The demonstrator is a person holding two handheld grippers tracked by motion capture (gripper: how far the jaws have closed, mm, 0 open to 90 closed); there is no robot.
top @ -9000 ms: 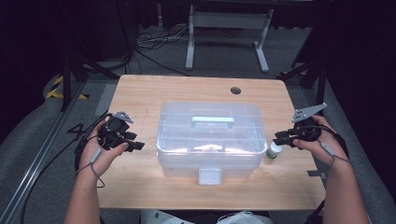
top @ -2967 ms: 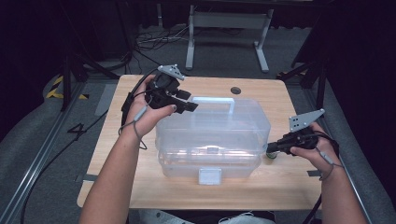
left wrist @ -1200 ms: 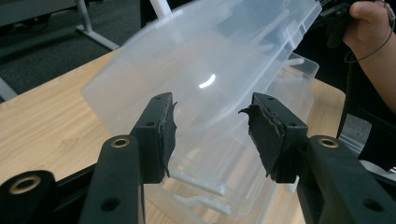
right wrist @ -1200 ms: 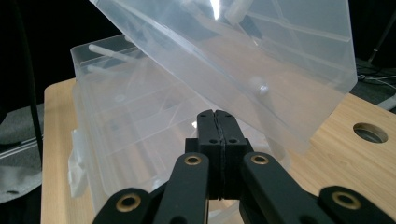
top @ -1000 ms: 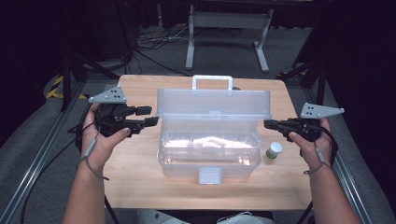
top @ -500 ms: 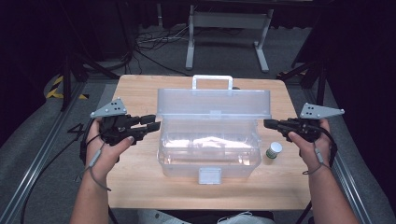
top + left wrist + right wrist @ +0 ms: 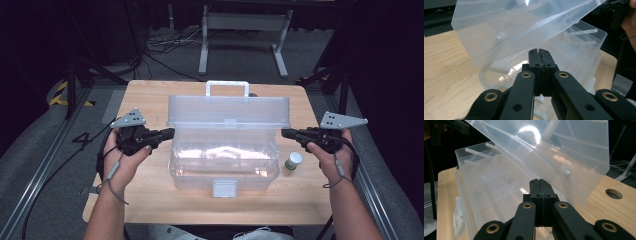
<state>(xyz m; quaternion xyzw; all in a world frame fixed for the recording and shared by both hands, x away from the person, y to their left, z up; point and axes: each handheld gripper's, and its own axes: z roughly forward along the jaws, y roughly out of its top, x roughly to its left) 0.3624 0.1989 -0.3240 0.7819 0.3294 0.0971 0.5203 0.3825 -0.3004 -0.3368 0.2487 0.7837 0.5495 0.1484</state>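
Clear plastic storage box (image 7: 223, 162) at table centre, long axis running left to right, front latch facing the person. Translucent hinged lid (image 7: 228, 111) raised, tilted back, handle uppermost. Left gripper (image 7: 170, 132) at box's left end, jaws pressed together, holding nothing. Right gripper (image 7: 285, 133) at right end, likewise closed and empty. Small white-capped bottle (image 7: 293, 160) just beside box on light wooden table (image 7: 150, 100).
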